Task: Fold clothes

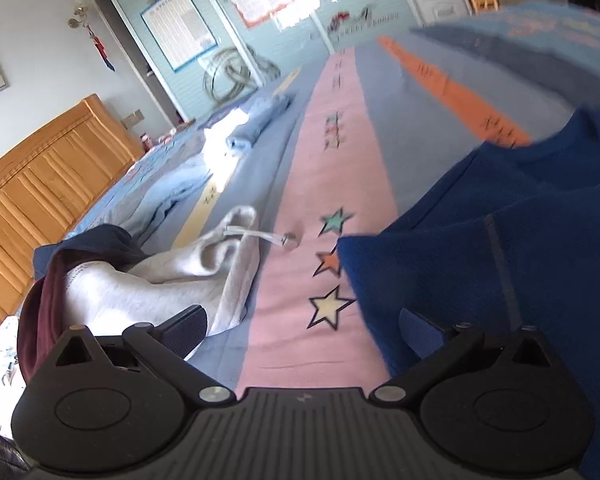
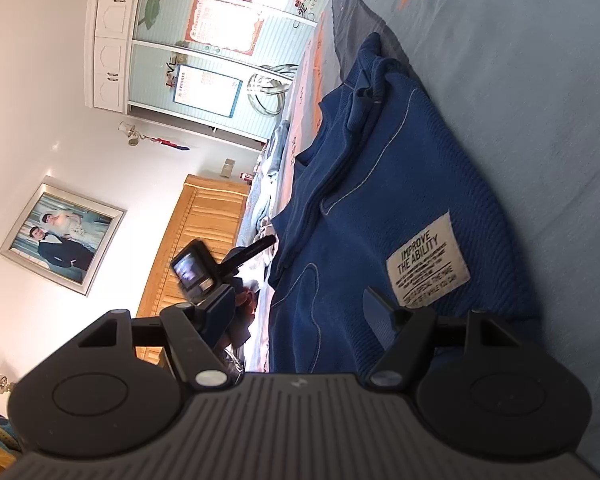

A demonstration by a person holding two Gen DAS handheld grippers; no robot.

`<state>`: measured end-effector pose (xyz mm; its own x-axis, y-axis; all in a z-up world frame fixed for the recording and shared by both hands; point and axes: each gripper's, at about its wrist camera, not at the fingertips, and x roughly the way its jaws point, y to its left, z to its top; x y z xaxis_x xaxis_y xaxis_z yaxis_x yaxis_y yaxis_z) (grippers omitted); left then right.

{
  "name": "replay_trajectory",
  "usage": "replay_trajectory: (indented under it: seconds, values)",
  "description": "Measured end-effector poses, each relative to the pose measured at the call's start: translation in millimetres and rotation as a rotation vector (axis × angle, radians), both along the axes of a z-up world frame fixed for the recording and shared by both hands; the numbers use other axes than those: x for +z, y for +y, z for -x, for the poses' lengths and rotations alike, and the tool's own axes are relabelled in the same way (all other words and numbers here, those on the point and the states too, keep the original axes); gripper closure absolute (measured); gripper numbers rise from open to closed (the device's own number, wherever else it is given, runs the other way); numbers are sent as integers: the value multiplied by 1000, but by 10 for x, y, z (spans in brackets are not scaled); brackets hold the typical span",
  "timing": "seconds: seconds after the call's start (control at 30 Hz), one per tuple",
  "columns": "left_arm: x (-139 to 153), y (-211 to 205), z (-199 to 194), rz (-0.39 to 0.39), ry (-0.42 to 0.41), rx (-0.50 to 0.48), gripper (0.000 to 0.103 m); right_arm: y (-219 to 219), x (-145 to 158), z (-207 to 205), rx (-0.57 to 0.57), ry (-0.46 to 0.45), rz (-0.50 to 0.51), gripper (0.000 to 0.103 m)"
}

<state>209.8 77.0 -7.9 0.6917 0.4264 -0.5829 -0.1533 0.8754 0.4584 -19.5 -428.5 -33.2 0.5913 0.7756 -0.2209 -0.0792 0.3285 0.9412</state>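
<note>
A dark blue sweater (image 1: 500,248) lies on the striped bed sheet (image 1: 332,184), at the right of the left wrist view. My left gripper (image 1: 304,328) is open and empty, its right finger at the sweater's near edge. In the right wrist view the same sweater (image 2: 380,208) lies rumpled, with a white patch (image 2: 428,264) reading "IMPROVE THE ABILITY". My right gripper (image 2: 296,316) is open over the sweater's near end, holding nothing. The other gripper (image 2: 204,272) shows to the left.
A grey hoodie (image 1: 160,284) lies heaped with a maroon garment (image 1: 40,312) at the left. A rolled light blue cloth (image 1: 260,120) lies farther up the bed. A wooden headboard (image 1: 48,176) stands at the left. A wardrobe (image 2: 188,40) lines the far wall.
</note>
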Motion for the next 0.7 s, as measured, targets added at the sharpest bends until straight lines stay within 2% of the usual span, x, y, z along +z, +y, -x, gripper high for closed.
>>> replay_trajectory:
  seconds: [0.2, 0.3, 0.37, 0.47, 0.53, 0.63, 0.7]
  values:
    - [69, 171, -288, 4, 18, 65, 0, -21, 18, 0, -11, 3, 17, 30]
    - [208, 136, -201, -52, -35, 110, 2, -19, 7, -14, -7, 1, 9, 30]
    - [340, 71, -52, 10, -79, 52, 1, -4, 6, -20, 0, -3, 2, 30]
    - [246, -60, -51, -30, -31, 0, 1, 26, -4, -34, 13, -8, -9, 30]
    - [75, -10, -164, -58, 39, 46, 0, 49, -10, -56, 19, -4, -15, 30]
    - [88, 96, -186, 5, 18, 115, 1, 68, 25, -41, 21, -11, -3, 30]
    - [135, 38, -118, -7, 15, 102, 1, 60, 58, -18, 17, -15, 6, 30]
